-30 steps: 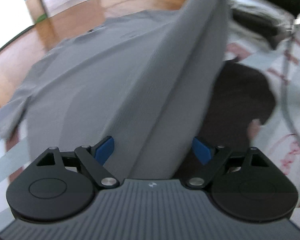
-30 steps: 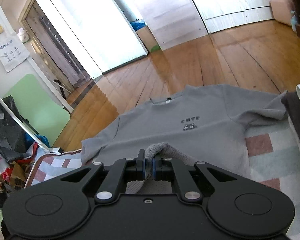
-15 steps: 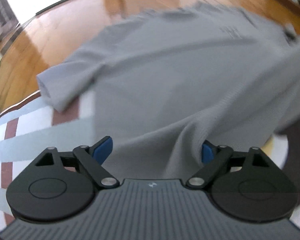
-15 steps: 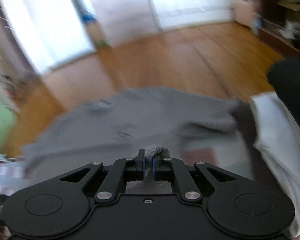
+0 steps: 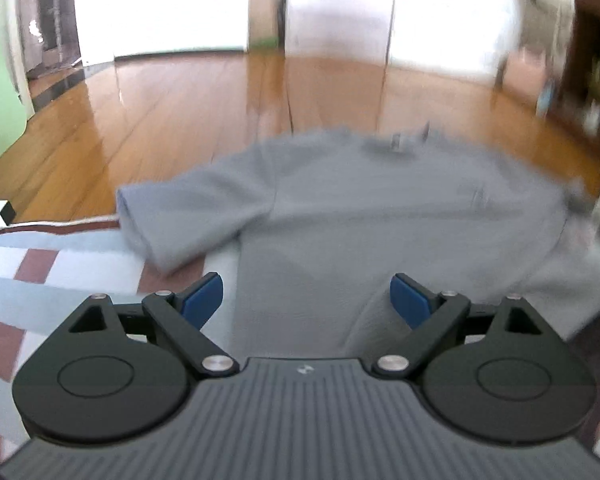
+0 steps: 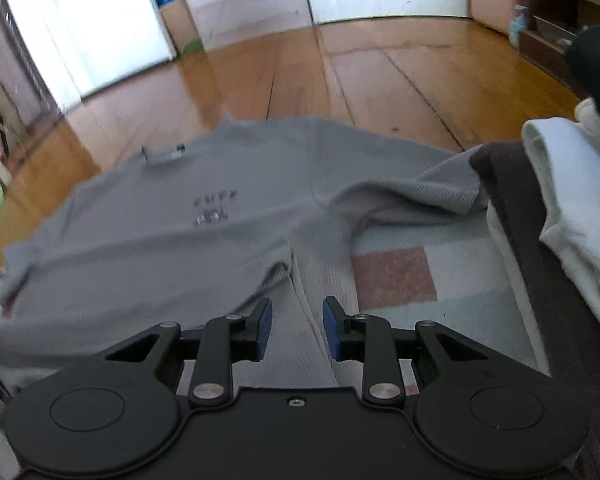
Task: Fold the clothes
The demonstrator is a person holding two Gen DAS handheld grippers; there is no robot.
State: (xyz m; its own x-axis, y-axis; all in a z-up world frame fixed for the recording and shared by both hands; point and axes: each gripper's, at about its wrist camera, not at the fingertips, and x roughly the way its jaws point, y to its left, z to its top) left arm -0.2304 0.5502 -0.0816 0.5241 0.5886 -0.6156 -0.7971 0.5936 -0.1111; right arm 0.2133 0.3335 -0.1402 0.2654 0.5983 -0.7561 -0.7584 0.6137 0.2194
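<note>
A grey short-sleeved T-shirt (image 5: 380, 216) lies spread face up, half on the wooden floor and half on a checked rug, collar at the far end. Its small dark chest print (image 6: 214, 210) shows in the right wrist view. My left gripper (image 5: 306, 300) is wide open just above the shirt's near hem, nothing between its blue pads. My right gripper (image 6: 296, 326) is open too, hovering over the shirt's (image 6: 172, 240) near hem, with a ridge of fabric running under the gap. The shirt's right sleeve (image 6: 420, 196) lies crumpled against a dark garment.
A checked rug (image 6: 396, 276) with red and pale squares lies under the near half. A pile of dark (image 6: 512, 208) and white clothes (image 6: 572, 184) sits close on the right. Wooden floor (image 5: 204, 104) stretches ahead to white cupboards and a cardboard box (image 5: 262, 16).
The right gripper was shut on a fold of the grey shirt and has opened, letting it drop. The lifted part of the shirt has come down flat. Both cameras swung towards the collar.
</note>
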